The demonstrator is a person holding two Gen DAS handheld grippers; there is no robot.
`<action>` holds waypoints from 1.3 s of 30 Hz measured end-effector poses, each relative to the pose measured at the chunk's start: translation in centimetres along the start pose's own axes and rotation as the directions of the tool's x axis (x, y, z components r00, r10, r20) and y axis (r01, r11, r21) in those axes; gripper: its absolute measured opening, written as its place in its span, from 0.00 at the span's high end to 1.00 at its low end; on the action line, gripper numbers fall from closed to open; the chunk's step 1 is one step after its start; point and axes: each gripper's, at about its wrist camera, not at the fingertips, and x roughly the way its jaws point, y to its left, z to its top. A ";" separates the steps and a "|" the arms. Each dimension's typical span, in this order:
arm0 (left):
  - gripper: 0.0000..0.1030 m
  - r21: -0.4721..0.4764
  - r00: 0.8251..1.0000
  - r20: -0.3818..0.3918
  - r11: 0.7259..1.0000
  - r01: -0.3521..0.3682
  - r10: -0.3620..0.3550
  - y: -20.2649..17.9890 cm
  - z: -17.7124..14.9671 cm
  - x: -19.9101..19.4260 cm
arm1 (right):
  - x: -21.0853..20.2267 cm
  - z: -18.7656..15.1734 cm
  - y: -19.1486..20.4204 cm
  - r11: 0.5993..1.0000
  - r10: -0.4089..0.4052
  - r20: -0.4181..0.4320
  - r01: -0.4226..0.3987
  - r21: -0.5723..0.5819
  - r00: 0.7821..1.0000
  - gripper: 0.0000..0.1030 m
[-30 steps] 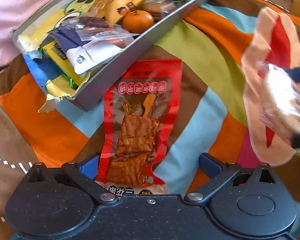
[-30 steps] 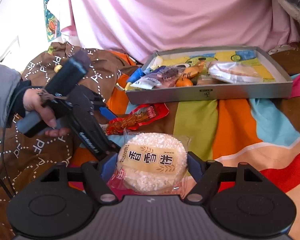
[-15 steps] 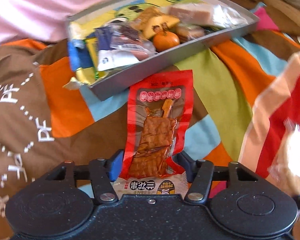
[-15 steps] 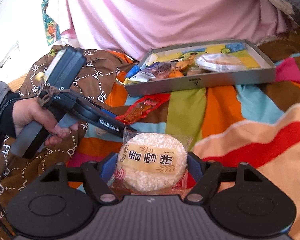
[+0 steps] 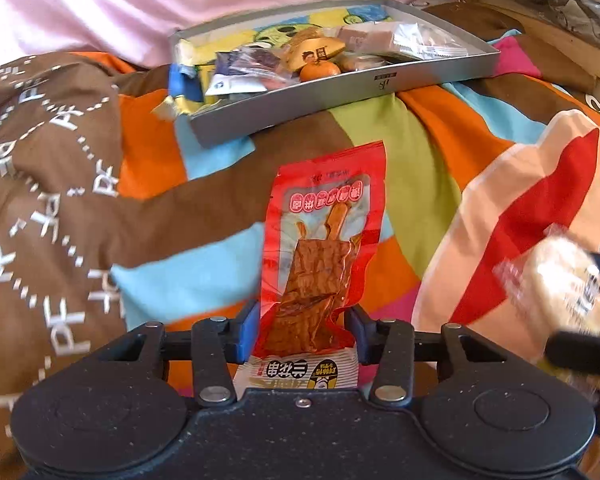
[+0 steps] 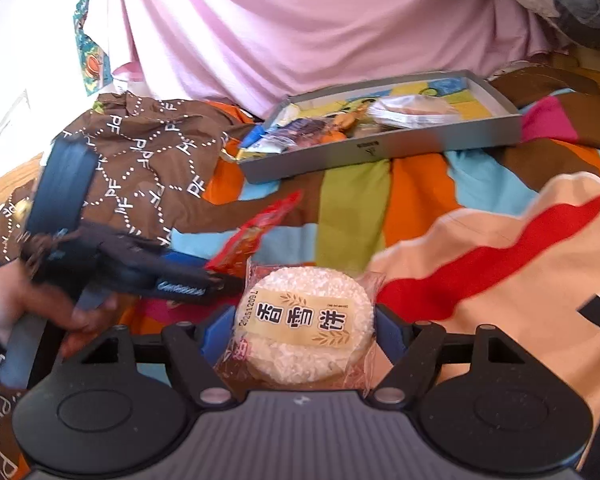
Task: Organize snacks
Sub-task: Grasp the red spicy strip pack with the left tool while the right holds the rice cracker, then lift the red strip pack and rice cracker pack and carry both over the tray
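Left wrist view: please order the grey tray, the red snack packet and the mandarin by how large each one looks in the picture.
1. Grey tray, the widest span, though it lies farthest.
2. Red snack packet, close to the camera in the left gripper, which enlarges it.
3. Mandarin, clearly smallest, inside the tray.

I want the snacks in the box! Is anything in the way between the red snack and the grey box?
Nothing visible blocks it. The left tool holds the red snack packet, and only bare striped blanket lies between it and the grey tray. The tray's near side is already crowded with snacks.
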 end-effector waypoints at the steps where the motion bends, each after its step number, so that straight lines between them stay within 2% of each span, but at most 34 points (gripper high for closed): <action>1: 0.54 0.001 1.000 0.013 1.000 0.000 0.000 0.0 -0.5 -0.1 | -0.2 -0.1 0.0 1.000 -0.008 -0.005 0.008 -0.001 1.000 0.24; 6: 0.54 -0.031 0.997 0.076 0.999 0.024 -0.021 0.3 -2.9 -0.9 | -0.7 -0.6 0.1 0.999 -0.044 -0.027 0.043 -0.004 0.999 0.24; 14: 0.54 -0.099 0.993 0.091 0.992 0.083 -0.074 0.6 -2.1 -0.5 | 0.0 -1.0 0.8 0.994 -0.084 0.006 0.083 0.068 0.996 0.24; 20: 0.54 -0.126 0.990 0.101 0.986 0.109 -0.096 1.0 -2.0 -0.4 | 1.1 -0.8 1.1 0.994 -0.087 -0.012 0.087 0.067 0.996 0.24; 30: 0.55 -0.235 0.980 0.124 0.955 0.180 -0.154 2.0 -1.9 -0.8 | 1.8 -1.1 0.7 0.991 -0.100 -0.031 0.103 0.087 0.994 0.24; 36: 0.55 -0.331 0.972 0.138 0.917 0.224 -0.188 2.3 -2.6 -1.5 | 1.9 -1.0 0.9 0.991 -0.103 -0.035 0.106 0.085 0.994 0.24; 39: 0.55 -0.333 0.972 0.145 0.916 0.224 -0.185 2.3 -2.8 -1.6 | 1.9 -1.0 1.0 0.991 -0.106 -0.034 0.108 0.081 0.994 0.24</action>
